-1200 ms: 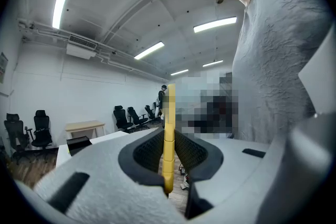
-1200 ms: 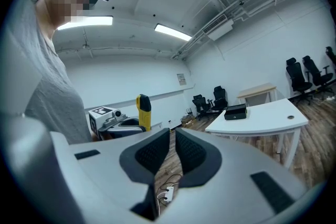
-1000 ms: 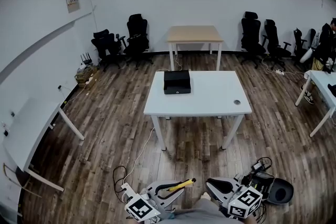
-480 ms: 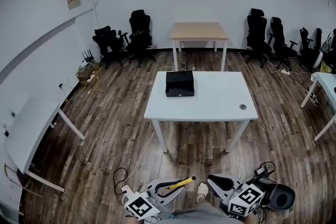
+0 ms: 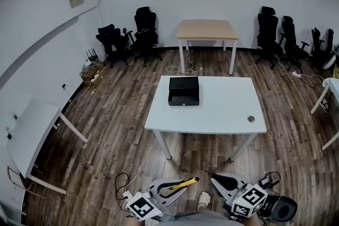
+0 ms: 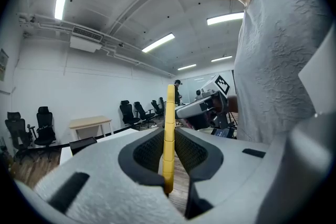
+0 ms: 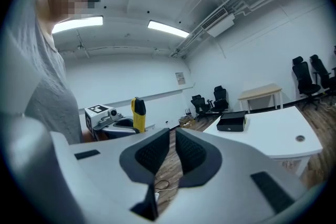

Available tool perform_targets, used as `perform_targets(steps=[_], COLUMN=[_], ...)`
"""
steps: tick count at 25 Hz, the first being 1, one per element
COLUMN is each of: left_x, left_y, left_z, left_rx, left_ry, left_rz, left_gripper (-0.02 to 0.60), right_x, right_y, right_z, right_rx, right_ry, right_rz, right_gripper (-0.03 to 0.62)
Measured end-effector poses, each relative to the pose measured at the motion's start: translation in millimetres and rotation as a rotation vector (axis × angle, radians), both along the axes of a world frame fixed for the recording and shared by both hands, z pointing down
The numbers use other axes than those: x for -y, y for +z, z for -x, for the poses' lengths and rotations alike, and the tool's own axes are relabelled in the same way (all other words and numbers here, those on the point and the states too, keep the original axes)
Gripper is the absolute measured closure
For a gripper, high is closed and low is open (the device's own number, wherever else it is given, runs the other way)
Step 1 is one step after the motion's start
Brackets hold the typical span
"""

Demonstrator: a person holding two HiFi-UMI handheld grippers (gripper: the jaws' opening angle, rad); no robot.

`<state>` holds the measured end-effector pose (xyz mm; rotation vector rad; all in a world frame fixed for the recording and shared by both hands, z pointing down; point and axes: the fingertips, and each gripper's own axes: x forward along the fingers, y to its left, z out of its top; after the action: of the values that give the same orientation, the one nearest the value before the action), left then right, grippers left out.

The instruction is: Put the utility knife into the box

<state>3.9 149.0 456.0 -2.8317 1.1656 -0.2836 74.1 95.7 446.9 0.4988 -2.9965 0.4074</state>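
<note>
**mako:** ok so where's the utility knife (image 6: 169, 128) right now?

**tobi:** pinched in the left gripper (image 6: 169, 157). Both jaws are clamped on the yellow body, one pad on each side. It runs straight up the gap and sticks out well past the tips

**mako:** and the other one?

**tobi:** the right gripper (image 7: 172, 152) has nothing in it. Its jaws are pulled almost together, with just a thin slit where the wood floor (image 7: 167, 165) shows through

**mako:** how far off is the box (image 5: 184, 91)?

**tobi:** pretty far. It's the black one on the white table (image 5: 222, 114), toward the table's far left corner, well ahead of both sets of jaws. In the right gripper view it sits out front and off to the right of the jaws. The knife isn't close to it at all

**mako:** are the grippers near each other?

**tobi:** yeah, side by side and low, close to the person's body. In the left gripper view the right one shows just beyond the jaws, a bit to the right of the knife. In the right gripper view the knife pokes up off to the left of the jaws
</note>
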Motion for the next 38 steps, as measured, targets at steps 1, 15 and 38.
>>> perform_targets(steps=[1,15,38], left_x=[10.2,139.2,210.3], left_y=[-4.6,-16.1,-14.6], left_z=[-1.7,-24.2,-6.8], left_rx=[-0.014,-0.016,-0.018], left_ry=[-0.007,-0.021,0.003], left_rz=[0.006,0.007,0.002], left_gripper=[0.509,0.509,0.509], right_x=[10.2,138.1,206.3], right_y=[-1.0,-6.1,-1.1], right_z=[0.4,-12.8,7.0], right_rx=[0.0,0.018,0.018], right_ry=[-0.003,-0.042,-0.018], right_rz=[0.0,-0.01,0.008], right_gripper=[0.56,0.56,0.562])
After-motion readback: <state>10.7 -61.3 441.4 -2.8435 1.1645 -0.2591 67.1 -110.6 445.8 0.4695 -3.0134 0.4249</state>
